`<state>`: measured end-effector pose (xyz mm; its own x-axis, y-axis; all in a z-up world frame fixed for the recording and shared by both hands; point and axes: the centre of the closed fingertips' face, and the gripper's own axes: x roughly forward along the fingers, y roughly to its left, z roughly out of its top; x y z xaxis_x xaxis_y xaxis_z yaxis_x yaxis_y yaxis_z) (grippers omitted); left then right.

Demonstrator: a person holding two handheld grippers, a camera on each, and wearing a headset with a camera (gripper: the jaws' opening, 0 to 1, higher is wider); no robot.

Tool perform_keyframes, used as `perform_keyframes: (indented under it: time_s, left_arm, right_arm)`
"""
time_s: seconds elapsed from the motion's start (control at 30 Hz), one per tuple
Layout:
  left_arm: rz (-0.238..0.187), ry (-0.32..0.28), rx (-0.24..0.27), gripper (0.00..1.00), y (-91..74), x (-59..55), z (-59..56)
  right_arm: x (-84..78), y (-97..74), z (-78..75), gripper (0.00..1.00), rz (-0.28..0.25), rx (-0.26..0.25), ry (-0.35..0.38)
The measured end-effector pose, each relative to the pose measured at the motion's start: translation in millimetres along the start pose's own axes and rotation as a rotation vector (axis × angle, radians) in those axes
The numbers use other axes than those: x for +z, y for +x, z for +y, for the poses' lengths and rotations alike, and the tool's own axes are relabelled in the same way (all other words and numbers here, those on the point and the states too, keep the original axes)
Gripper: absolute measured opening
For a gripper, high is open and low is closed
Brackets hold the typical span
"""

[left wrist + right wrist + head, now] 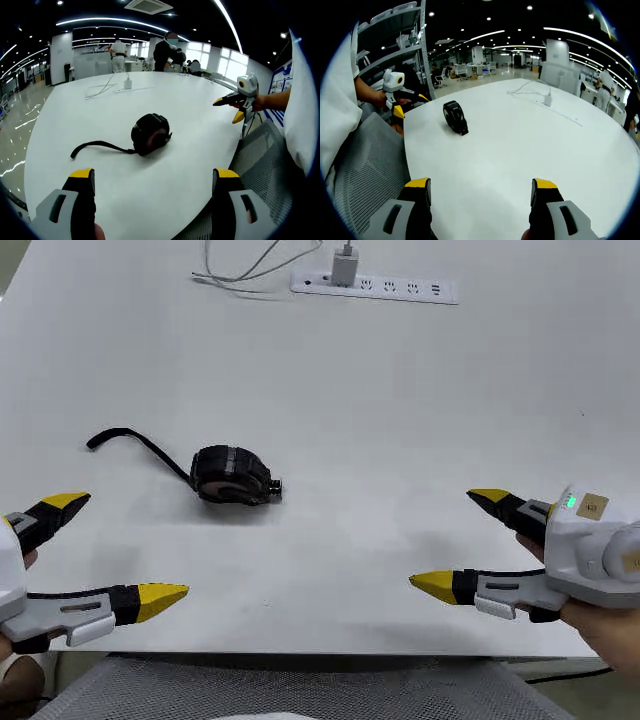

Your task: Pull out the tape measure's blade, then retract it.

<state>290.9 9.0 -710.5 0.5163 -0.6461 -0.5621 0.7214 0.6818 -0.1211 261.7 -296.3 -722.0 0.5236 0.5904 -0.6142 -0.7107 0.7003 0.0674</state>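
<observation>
A black tape measure lies on the white table, its black wrist strap trailing to the left and its blade tip at the right end of the case. My left gripper hovers open at the table's near left edge, with the tape measure ahead of its yellow-tipped jaws. My right gripper stands open at the near right edge, well to the right of the tape measure. Nothing is between either pair of jaws.
A white power strip with a plugged-in charger and white cable lies at the table's far edge. A grey mesh chair sits below the near edge. People stand in the distance beyond the table.
</observation>
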Motion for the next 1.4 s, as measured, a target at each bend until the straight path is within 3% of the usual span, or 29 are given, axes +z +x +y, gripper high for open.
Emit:
perform_keyframes:
  time_s: [0.67,1.4]
  left_arm:
    - [0.013,0.041,-0.012,0.99,-13.9,-8.1,1.5]
    - [0.005,0.039,-0.024,0.99,-13.3,-6.6,-2.6]
  right_arm:
    - [-26.9,-19.7,3.5,0.9,0.03,-0.021,0.051]
    - [-31.2,-26.4,-0.6,0.9,0.05,-0.036,0.035]
